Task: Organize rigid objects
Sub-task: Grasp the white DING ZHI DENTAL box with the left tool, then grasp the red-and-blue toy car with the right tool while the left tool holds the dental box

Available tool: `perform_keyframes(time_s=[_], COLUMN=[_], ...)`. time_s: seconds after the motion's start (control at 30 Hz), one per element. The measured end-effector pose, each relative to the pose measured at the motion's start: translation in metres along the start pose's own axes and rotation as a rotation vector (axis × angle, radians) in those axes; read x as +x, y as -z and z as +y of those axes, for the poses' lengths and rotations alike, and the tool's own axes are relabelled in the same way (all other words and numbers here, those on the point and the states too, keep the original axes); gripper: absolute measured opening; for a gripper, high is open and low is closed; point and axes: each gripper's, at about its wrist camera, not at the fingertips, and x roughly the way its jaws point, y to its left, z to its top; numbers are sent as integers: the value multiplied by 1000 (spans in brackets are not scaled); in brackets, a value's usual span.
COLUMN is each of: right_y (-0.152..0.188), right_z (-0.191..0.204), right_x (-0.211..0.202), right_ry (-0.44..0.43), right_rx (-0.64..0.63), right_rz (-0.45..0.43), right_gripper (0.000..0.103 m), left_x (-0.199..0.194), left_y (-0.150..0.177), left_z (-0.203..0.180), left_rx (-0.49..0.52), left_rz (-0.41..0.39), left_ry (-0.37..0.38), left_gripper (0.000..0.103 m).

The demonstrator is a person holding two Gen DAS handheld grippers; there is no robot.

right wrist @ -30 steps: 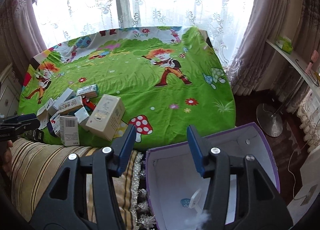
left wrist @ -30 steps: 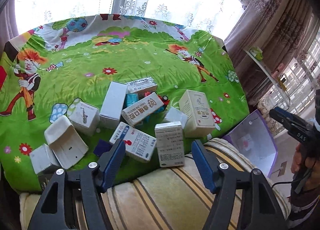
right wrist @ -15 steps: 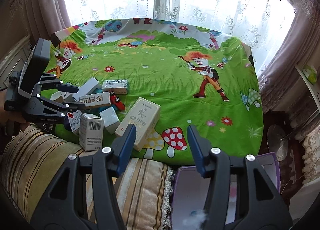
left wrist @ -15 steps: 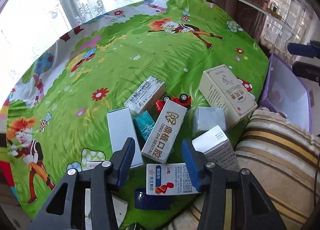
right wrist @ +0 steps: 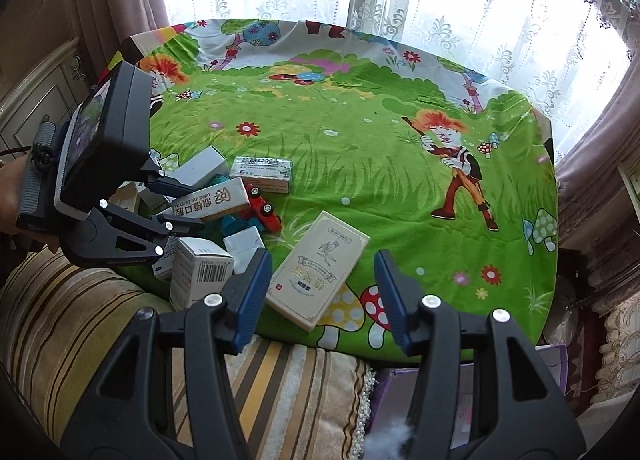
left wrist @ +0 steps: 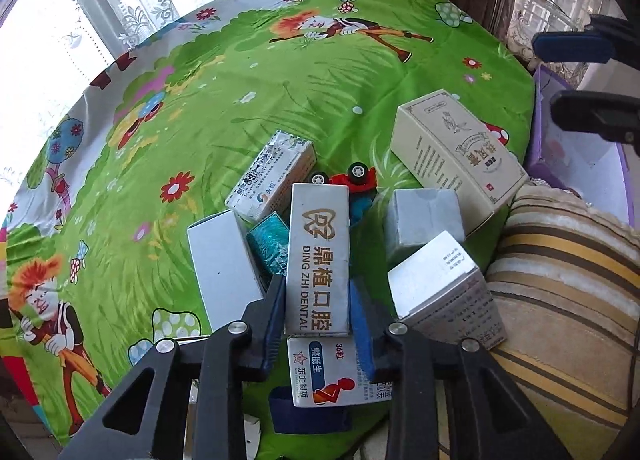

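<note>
Dental box (left wrist: 318, 260) now sits clamped between left fingers (left wrist: 274, 316), which were apart earlier; right fingers (right wrist: 252, 300) spread.

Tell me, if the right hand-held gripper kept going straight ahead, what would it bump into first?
Probably the large beige box lying flat on the green cartoon tablecloth; it sits between the open right hand-held gripper fingers, though depth is unclear.
</note>
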Motion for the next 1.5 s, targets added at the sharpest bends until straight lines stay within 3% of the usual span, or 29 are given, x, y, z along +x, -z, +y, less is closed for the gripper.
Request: perform_keyframes(time_s=[0.23, 0.43, 0.57, 0.73, 1.0, 1.5], right_y=[-15, -33, -44, -52, -52, -68], right_z=[13, 25, 30, 41, 39, 16], right_x=[21, 60, 85, 102, 126, 142], right_ry=[-34, -42, -38, -40, -32, 21], right_rx=[-37, -82, -105, -158, -161, -110], right_rz=[15, 75, 130, 172, 231, 237], right_gripper=[56, 49, 47, 47, 46, 46], left_x=[-48, -87, -87, -92, -87, -84], left_y=[29, 88, 116, 117, 121, 120], left_z=[19, 30, 29, 36, 40, 39], left_rx=[-231, -507, -606, -628, -642, -639], left_rz=[-129, -255, -304, -355, -357, -348], left_ry=[-1, -28, -11, 2, 33, 36], left_gripper=[32, 32, 32, 32, 32, 32])
